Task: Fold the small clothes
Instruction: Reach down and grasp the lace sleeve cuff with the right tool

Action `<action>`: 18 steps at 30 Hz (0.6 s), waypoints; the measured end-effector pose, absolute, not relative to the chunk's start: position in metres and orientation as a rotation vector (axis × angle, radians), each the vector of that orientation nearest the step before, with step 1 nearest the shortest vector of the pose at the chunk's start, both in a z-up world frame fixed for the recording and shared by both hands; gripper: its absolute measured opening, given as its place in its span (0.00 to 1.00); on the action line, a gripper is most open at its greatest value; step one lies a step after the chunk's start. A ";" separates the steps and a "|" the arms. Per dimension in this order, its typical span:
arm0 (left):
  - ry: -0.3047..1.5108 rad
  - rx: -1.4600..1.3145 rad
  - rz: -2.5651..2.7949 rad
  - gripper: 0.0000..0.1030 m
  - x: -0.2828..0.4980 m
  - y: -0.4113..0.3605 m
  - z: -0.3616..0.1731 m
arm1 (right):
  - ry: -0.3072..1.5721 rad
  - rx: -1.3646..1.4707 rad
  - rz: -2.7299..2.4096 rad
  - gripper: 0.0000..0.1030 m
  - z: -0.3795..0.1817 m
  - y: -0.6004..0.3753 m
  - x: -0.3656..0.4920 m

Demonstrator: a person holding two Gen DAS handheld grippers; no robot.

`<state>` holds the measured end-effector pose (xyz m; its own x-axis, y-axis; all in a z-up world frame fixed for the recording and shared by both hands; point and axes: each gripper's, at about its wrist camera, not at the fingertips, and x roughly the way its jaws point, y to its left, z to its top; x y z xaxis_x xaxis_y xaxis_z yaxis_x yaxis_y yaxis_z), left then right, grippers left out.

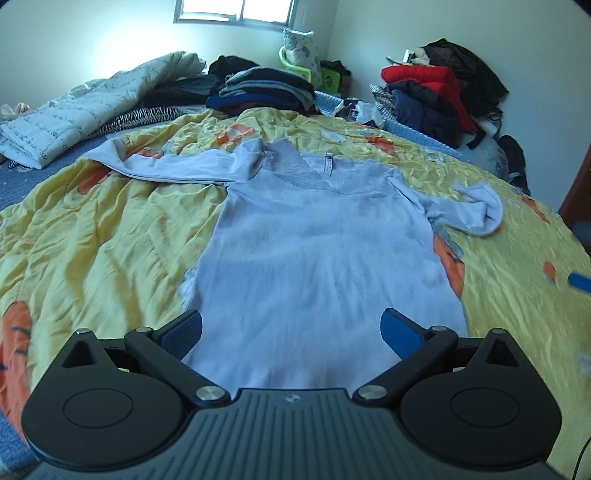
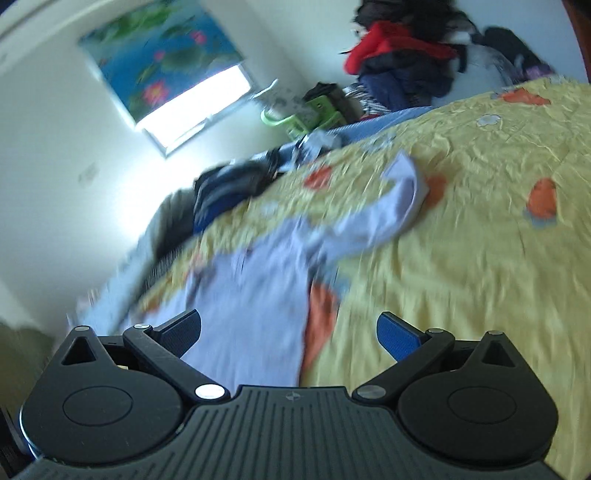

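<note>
Pale blue top (image 1: 317,236) lies flat on yellow quilt (image 1: 110,236), sleeves out. Left gripper (image 1: 291,328) & right gripper (image 2: 288,328) both spread wide, holding nothing.

Left wrist view low, level over shirt (image 1: 317,236) hem; right wrist view tilted, blurred; both share shirt, quilt (image 1: 110,236).

Daylight is pouring through the overexposed rectangular glass window (image 1: 236,11), glaring on pale walls; the right wrist view is smearing with blur, its edges bending.
</note>
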<state>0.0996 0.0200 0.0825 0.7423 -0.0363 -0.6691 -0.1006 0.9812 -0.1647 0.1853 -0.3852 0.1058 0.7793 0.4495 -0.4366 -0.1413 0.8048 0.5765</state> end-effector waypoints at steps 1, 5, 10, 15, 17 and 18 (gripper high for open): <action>0.740 -0.203 0.039 1.00 0.110 0.018 0.082 | 0.595 0.609 0.327 1.00 0.111 -0.401 0.210; 0.764 -0.193 0.058 1.00 0.146 0.008 0.075 | 0.623 0.763 0.245 0.96 0.114 -0.457 0.314; 0.798 -0.179 0.072 1.00 0.178 0.001 0.067 | 0.785 0.746 0.177 0.88 0.085 -0.479 0.441; 0.843 -0.174 0.066 1.00 0.210 0.002 0.059 | 0.886 0.720 0.196 0.84 0.061 -0.471 0.518; 0.869 -0.172 0.054 1.00 0.226 0.000 0.054 | 0.932 0.686 0.217 0.81 0.052 -0.462 0.539; 0.882 -0.172 0.049 1.00 0.233 -0.002 0.052 | 0.952 0.667 0.210 0.80 0.048 -0.458 0.549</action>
